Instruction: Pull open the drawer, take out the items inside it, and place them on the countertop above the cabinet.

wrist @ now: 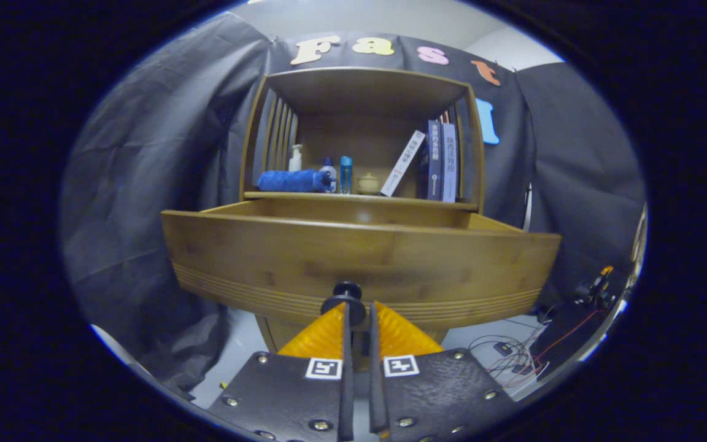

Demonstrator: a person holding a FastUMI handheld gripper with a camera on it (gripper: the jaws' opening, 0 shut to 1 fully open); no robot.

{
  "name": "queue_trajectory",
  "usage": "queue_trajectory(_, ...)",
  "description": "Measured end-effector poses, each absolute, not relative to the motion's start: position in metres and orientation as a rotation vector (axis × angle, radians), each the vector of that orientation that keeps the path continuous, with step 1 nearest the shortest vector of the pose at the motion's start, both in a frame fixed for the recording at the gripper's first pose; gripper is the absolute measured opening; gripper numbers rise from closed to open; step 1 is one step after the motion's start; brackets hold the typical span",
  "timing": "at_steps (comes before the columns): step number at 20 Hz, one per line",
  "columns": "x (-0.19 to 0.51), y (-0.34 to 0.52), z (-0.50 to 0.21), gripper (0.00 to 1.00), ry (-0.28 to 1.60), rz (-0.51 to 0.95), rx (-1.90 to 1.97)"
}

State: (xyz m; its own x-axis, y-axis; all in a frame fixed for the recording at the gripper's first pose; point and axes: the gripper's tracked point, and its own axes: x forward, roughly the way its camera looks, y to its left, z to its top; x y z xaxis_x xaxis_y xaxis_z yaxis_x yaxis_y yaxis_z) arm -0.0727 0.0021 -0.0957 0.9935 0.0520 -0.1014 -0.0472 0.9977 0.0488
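At drawer [359, 258] front, fingers [358, 313] clamped on knob [344, 298], book [432, 159] spine lettering unreadable

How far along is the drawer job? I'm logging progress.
Done: the drawer is pulled out from the cabinet. In hand: the gripper is shut on the drawer knob. Left: taking out the contents, hidden behind the drawer front, and placing them on the countertop.

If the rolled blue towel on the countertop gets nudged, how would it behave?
The towel looks soft, so it would probably squash rather than slide stiffly. Lying as a roll, it may roll toward the bottles beside it. The claw is closed on the drawer knob.
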Motion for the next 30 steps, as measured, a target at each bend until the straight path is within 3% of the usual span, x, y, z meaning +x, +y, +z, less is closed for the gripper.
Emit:
queue_trajectory(1, -0.069, -0.011, -0.085, 0.11, 0.06, -0.005, -0.009)
queue_trajectory(3, -0.061, -0.033, -0.072, 0.12, 0.103, -0.086, -0.05)
queue_trajectory(8, -0.06, -0.01, -0.07, 0.84, 0.22, -0.01, 0.017)
queue_trajectory(13, -0.041, 0.003, -0.028, 0.87, 0.194, 0.017, 0.025)
queue_trajectory(20, 0.024, 0.028, -0.01, 0.9, 0.374, 0.109, 0.155)
queue_trajectory(25, 0.08, 0.011, -0.055, 0.93, 0.648, 0.007, 0.199)
queue_trajectory(27, 0.085, 0.015, -0.085, 0.99, 0.82, -0.016, 0.208)
queue_trajectory(30, 0.086, 0.014, -0.125, 1.0, 1.004, -0.04, 0.157)
